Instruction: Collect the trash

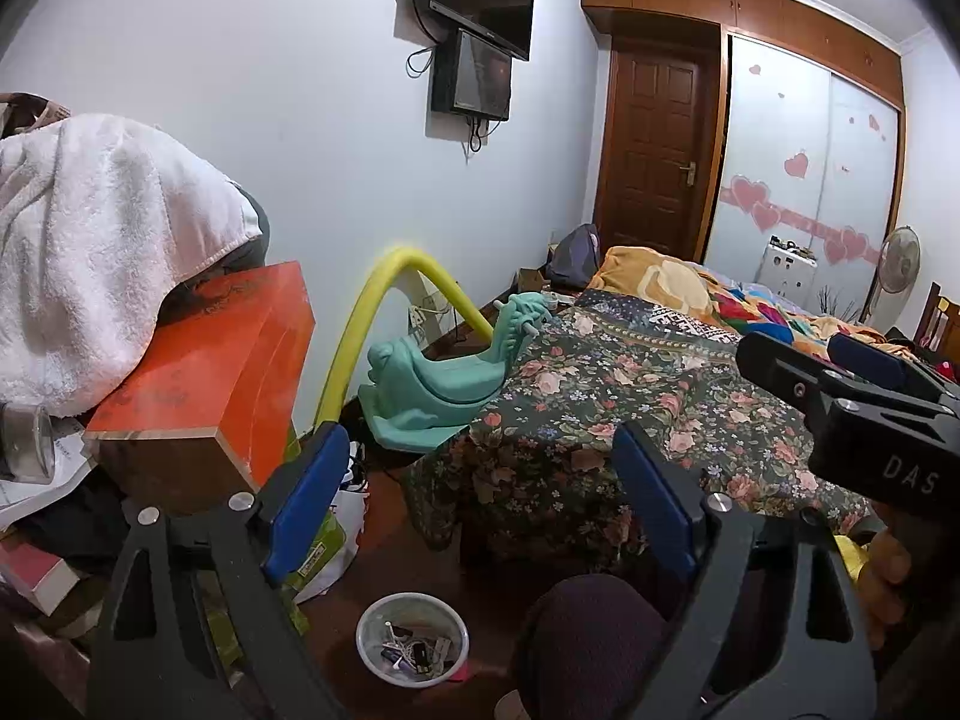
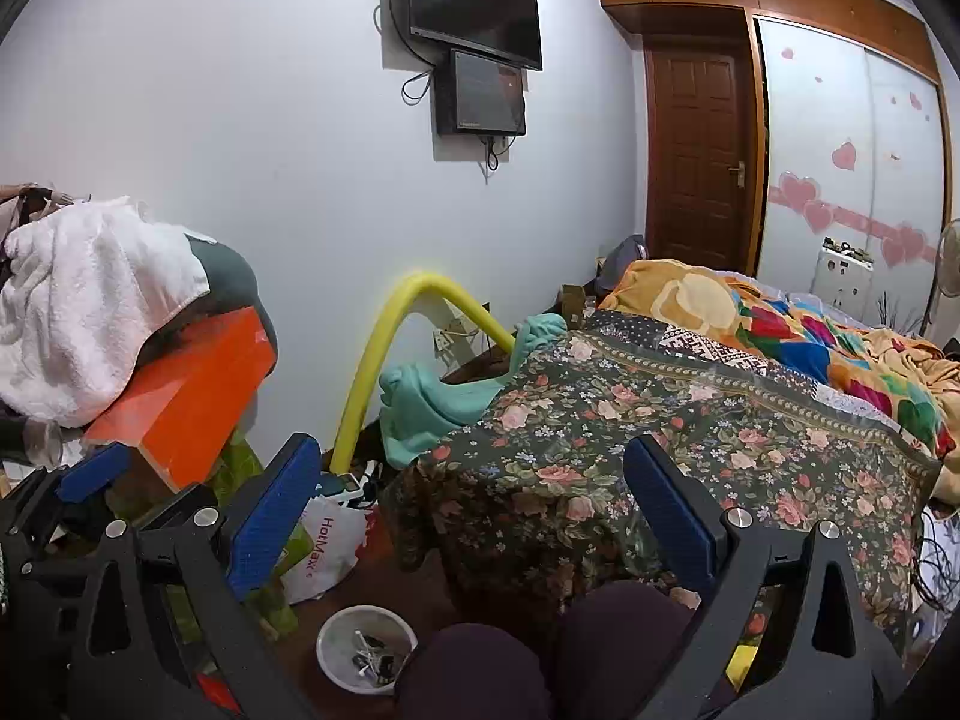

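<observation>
A round white plastic bowl [image 1: 412, 639] stands on the brown floor below me, holding several small bits of trash such as cotton swabs and dark scraps. It also shows in the right wrist view [image 2: 366, 648]. My left gripper [image 1: 480, 498] is open and empty, held well above the bowl. My right gripper [image 2: 474, 510] is open and empty too; it shows at the right edge of the left wrist view [image 1: 840, 372]. The left gripper's fingers [image 2: 96, 474] show at the left of the right wrist view. A dark-clothed knee [image 1: 594, 636] sits between the bowl and me.
A bed with a floral cover [image 1: 630, 414] fills the right. An orange box [image 1: 204, 384] under a white towel [image 1: 90, 252] sits on a cluttered stand at left. A teal ride-on toy [image 1: 438, 384], a yellow tube [image 1: 360, 336] and a white shopping bag [image 2: 324, 546] stand by the wall.
</observation>
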{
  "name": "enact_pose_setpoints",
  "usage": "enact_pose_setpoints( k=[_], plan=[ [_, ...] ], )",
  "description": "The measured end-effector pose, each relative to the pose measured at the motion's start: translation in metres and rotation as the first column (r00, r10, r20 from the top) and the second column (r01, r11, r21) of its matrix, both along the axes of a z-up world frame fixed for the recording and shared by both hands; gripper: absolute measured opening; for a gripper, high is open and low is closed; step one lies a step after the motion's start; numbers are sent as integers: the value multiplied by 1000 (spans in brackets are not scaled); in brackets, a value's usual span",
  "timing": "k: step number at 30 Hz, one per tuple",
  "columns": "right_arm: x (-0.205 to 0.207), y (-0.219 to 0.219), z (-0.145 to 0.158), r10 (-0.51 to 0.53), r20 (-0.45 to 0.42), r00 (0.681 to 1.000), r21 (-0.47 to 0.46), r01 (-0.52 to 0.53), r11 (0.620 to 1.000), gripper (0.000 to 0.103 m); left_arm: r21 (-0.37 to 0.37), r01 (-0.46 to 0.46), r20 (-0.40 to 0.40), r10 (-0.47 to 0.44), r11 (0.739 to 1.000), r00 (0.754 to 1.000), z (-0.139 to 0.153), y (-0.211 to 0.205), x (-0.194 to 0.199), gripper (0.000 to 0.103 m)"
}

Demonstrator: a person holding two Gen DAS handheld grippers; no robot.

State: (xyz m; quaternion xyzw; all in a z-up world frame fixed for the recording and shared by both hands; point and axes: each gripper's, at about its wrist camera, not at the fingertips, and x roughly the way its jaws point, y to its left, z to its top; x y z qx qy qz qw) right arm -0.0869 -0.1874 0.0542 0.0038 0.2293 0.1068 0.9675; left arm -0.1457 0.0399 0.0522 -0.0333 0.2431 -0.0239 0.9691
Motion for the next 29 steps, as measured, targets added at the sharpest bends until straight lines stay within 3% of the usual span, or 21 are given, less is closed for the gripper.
enact_pose_setpoints(
  k=[29],
  plan=[
    [0,-4,0,3,-4,1000,6,-3,1000,100,-5,39,-11,-39,999,999,1,4,5,90]
  ],
)
